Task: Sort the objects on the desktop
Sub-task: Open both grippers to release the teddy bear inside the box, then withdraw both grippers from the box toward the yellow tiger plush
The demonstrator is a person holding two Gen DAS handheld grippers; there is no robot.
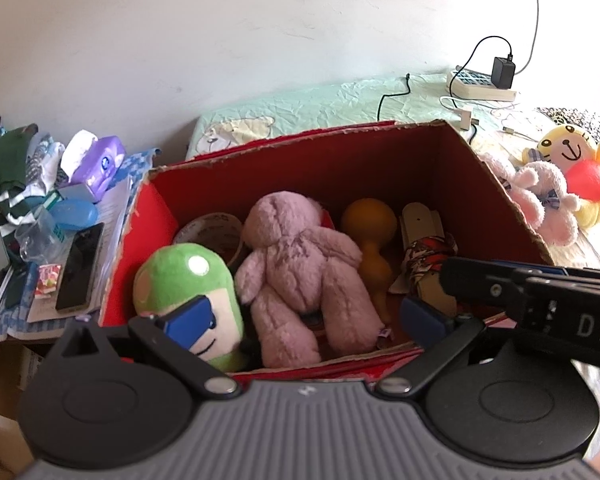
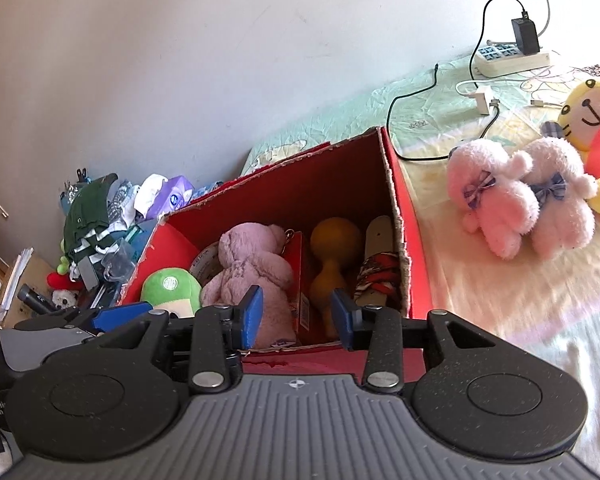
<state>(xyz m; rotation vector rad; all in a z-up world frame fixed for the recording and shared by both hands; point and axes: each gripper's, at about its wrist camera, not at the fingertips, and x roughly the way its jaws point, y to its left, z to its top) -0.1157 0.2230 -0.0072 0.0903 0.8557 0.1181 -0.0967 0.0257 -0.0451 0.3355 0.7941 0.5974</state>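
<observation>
A red cardboard box [image 1: 324,148] [image 2: 412,240] stands open in front of both grippers. Inside lie a mauve plush bear [image 1: 300,272] [image 2: 252,264], a green plush toy [image 1: 180,280] [image 2: 172,286], an orange gourd-shaped toy [image 1: 370,232] [image 2: 334,256], a tape roll [image 1: 212,228] and a wrapped pale object [image 1: 424,240] [image 2: 376,276]. My left gripper [image 1: 304,320] hangs open over the box's near side, nothing between its blue pads. My right gripper [image 2: 298,316] is open too, just before the box's near wall. On the bed to the right sit two pink plush bunnies [image 2: 520,192] [image 1: 540,196] and a yellow plush cat [image 2: 592,120] [image 1: 572,160].
A cluttered side table at left holds a phone [image 1: 80,268], papers, green clothing [image 1: 8,176] and a purple tissue pack [image 1: 104,164]. A power strip with charger [image 2: 512,56] and cables lie on the bed near the wall. The right gripper's body [image 1: 540,296] crosses the left view.
</observation>
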